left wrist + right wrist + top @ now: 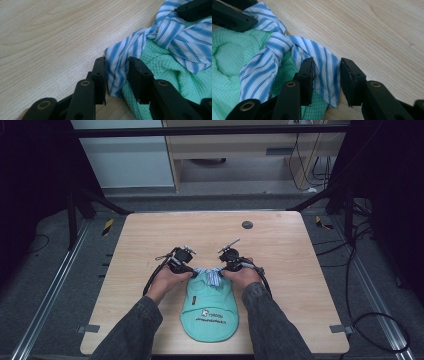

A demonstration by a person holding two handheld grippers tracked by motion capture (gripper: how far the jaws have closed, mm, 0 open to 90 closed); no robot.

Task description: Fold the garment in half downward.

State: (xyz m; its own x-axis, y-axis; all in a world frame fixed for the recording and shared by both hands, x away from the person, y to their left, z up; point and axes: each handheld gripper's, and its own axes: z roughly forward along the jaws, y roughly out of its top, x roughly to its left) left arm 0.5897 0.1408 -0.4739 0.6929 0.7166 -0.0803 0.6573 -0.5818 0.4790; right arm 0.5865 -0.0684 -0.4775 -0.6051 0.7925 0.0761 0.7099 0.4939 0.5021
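Straddling the striped collar (117, 67), each tool, left (117, 75) and right (327, 76), stands partly open, its pads not clamped.

A light wooden surface (150, 240) holds a green shirt with a striped blue collar (210, 305) near the front edge, and a small dark round spot (247, 225) sits far back.

Garment (209, 312) on table (280, 255) near edge; tie (212, 276) at garment's far end.

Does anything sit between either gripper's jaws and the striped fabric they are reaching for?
Nothing visible: the striped fabric already lies between the left gripper jaws, and likewise between the right gripper jaws.
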